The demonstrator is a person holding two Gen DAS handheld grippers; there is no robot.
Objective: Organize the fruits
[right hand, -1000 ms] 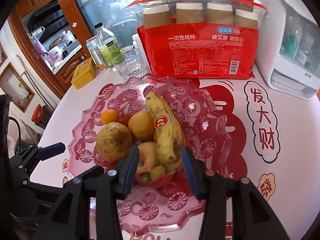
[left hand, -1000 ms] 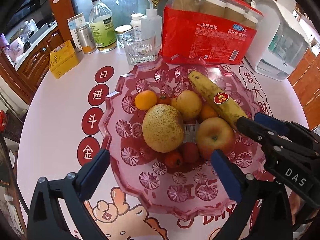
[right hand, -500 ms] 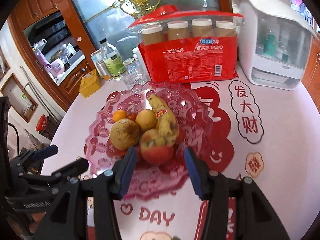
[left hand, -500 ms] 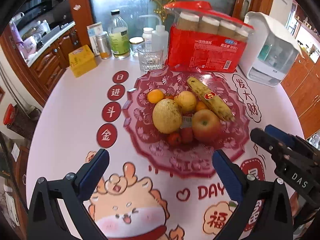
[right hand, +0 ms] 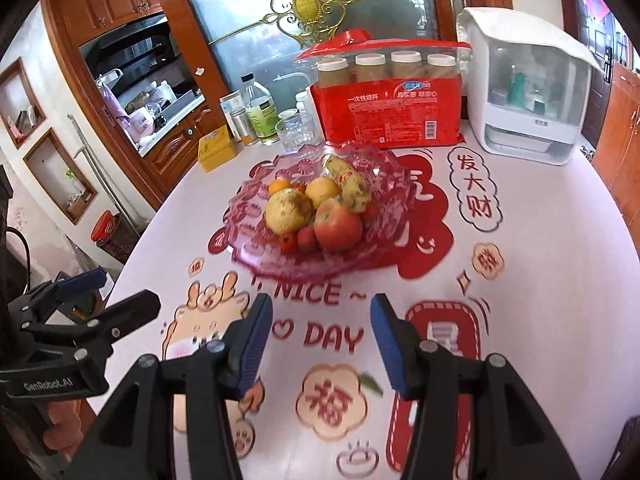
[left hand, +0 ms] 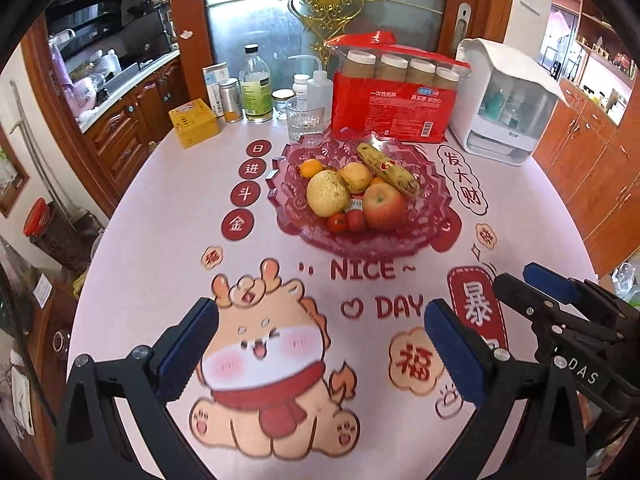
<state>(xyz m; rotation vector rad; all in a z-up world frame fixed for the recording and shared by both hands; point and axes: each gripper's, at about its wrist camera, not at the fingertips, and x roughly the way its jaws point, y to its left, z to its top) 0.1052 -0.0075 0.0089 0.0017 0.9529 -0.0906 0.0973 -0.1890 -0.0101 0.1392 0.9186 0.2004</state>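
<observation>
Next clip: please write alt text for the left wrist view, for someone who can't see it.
A pink glass fruit plate on a round table holds a pear, apple, banana, orange and small tomatoes. The left tool hangs open and empty above the cartoon tablecloth, short of the plate. The right tool shows at the right edge.

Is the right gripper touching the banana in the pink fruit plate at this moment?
Apart. The right wrist view shows the open right gripper over bare tablecloth, well short of the banana.
</observation>
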